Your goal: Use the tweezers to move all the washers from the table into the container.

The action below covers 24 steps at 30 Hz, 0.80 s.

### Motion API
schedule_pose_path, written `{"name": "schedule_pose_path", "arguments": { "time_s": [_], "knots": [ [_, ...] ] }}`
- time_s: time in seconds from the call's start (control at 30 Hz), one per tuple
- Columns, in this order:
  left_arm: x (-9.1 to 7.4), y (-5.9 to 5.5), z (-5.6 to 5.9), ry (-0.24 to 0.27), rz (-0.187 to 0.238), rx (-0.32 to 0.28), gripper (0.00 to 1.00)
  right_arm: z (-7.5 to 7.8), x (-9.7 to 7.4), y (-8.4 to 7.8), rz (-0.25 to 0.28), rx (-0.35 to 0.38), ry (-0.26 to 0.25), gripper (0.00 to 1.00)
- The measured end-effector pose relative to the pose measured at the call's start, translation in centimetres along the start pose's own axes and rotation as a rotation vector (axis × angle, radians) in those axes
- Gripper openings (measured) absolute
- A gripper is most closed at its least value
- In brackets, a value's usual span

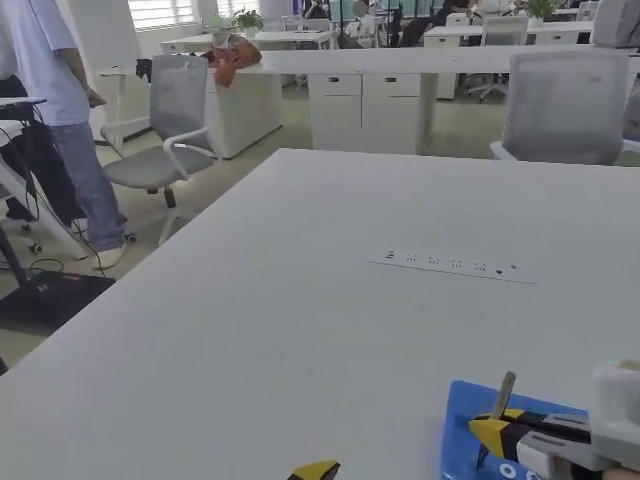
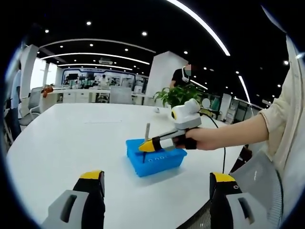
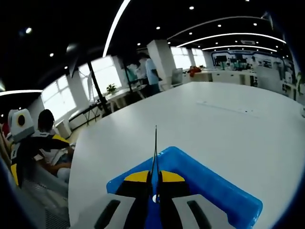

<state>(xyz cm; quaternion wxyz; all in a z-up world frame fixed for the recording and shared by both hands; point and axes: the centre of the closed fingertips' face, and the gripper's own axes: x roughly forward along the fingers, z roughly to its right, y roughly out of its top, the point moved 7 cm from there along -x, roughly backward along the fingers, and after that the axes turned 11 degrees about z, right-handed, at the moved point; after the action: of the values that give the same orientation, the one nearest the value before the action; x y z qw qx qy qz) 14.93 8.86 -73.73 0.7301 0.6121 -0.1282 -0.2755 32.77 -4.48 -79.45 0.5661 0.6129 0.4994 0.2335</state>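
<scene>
Right gripper [image 2: 147,145] has its fingers clenched on the tweezers [image 2: 147,130]. They stand nearly upright, a bit tilted, with the lower tips dipping down into the blue container [image 2: 157,162]. Can't tell if the tips actually touch the bottom. The container sits on the white surface [image 1: 300,330] close to the near edge, lower right in the head view. Left gripper [image 2: 156,177] hangs off to the side, well apart from the container, with its fingers released and spread wide. A hand [image 2: 202,139] wraps the right gripper's handle.
</scene>
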Motion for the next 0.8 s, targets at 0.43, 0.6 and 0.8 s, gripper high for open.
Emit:
{"name": "schedule_pose_path", "arguments": {
  "time_s": [0.43,0.6,0.8],
  "knots": [
    [0.7,1.8,-2.5,-0.092,-0.097,-0.064,0.67,-0.1,0.0,0.0,0.015,-0.087,0.059,0.04],
    [0.6,2.5,-2.4,-0.173,-0.137,-0.051,0.48,-1.2,-0.7,1.3,0.064,-0.13,0.093,0.04],
    [0.7,3.6,-1.8,-0.242,-0.128,-0.067,0.34,-3.3,-2.4,3.1,0.145,-0.165,0.122,0.04]
  ]
}}
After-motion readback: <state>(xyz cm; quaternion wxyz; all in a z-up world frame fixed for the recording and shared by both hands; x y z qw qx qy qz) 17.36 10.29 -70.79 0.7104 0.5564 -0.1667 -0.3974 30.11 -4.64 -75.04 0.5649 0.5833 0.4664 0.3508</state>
